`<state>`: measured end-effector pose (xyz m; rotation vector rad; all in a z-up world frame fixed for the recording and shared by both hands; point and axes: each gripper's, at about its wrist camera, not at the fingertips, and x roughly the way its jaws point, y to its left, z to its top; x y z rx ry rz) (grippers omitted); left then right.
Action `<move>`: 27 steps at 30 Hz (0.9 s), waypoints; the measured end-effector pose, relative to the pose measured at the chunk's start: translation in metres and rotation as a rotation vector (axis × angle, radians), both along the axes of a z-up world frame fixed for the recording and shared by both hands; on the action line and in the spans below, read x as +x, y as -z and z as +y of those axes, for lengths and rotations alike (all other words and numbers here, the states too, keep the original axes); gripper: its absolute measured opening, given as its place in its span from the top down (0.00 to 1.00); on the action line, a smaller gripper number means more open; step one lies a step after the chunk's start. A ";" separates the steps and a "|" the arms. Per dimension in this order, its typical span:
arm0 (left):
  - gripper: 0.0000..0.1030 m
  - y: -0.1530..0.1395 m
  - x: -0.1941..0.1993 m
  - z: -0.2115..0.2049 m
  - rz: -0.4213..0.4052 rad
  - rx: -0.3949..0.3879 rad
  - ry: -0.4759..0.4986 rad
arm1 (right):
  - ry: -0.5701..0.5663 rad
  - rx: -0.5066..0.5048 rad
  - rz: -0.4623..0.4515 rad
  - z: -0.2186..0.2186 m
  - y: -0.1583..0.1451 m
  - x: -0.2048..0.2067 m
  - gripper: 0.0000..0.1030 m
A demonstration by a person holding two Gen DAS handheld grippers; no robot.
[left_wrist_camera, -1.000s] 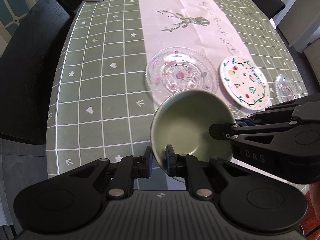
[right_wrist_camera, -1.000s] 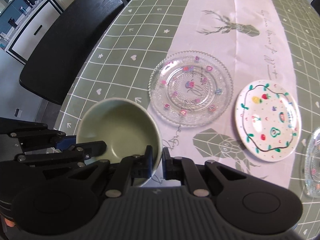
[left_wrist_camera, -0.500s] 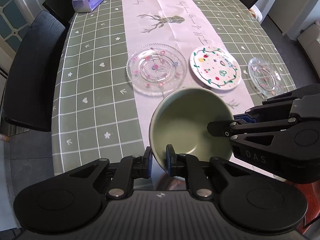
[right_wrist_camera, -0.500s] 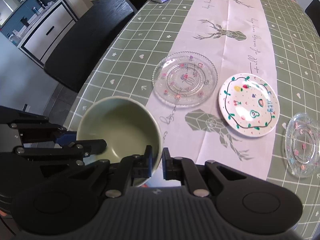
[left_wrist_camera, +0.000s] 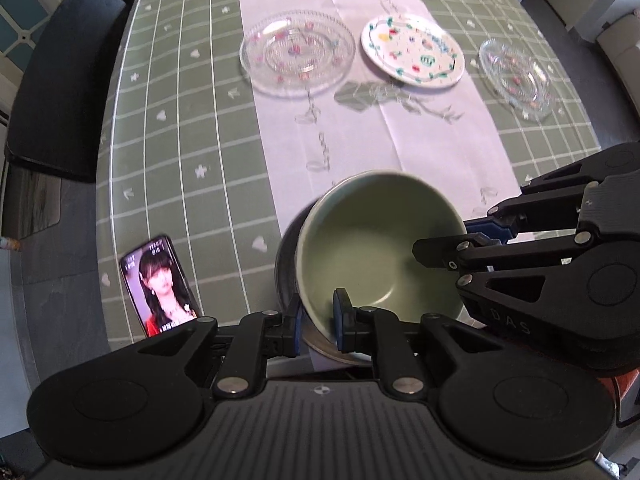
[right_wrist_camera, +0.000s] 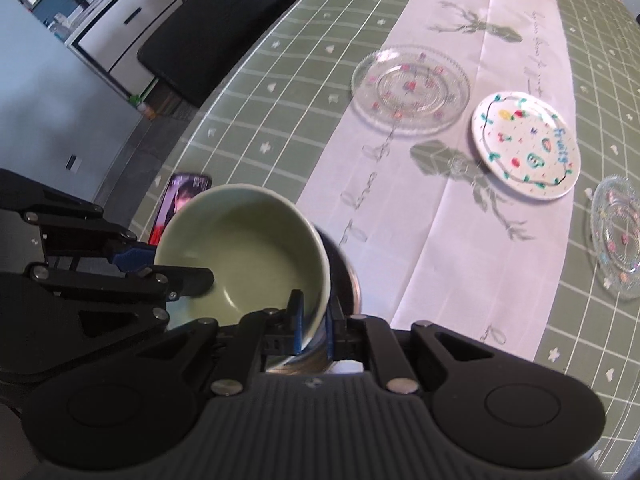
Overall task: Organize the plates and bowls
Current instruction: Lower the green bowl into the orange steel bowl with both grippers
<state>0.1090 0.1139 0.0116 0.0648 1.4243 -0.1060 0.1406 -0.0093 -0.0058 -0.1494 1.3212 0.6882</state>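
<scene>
A pale green bowl [left_wrist_camera: 376, 248] hangs above the near end of the table, held on two sides. My left gripper [left_wrist_camera: 316, 318] is shut on its near rim, one pad inside and one outside. My right gripper [left_wrist_camera: 468, 236] is shut on the rim's right side, as the right wrist view [right_wrist_camera: 314, 320] shows too. Just under the green bowl [right_wrist_camera: 248, 240] sits a metal bowl [left_wrist_camera: 286, 272], mostly hidden. Farther off lie a large glass plate [left_wrist_camera: 298, 50], a white fruit-pattern plate [left_wrist_camera: 412, 54] and a small glass plate [left_wrist_camera: 516, 76].
A phone [left_wrist_camera: 160, 284] with a lit screen lies left of the bowls, near the table edge. The green checked tablecloth [left_wrist_camera: 180, 120] has a pale runner down its middle. A black chair [left_wrist_camera: 60, 92] stands along the left side.
Both grippers have carried the green bowl back toward the near table edge, away from the plates. The phone and the metal bowl have come into view beneath.
</scene>
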 end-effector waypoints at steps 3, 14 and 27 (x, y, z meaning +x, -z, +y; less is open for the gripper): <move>0.83 0.010 -0.001 0.002 0.028 0.004 -0.006 | -0.009 -0.011 0.019 0.004 0.011 -0.002 0.92; 0.83 0.031 0.007 -0.001 0.084 0.003 0.046 | -0.030 -0.072 0.048 0.010 0.031 0.003 0.92; 0.79 0.040 0.020 -0.003 0.084 -0.002 0.229 | -0.028 -0.069 0.072 0.011 0.043 0.018 0.91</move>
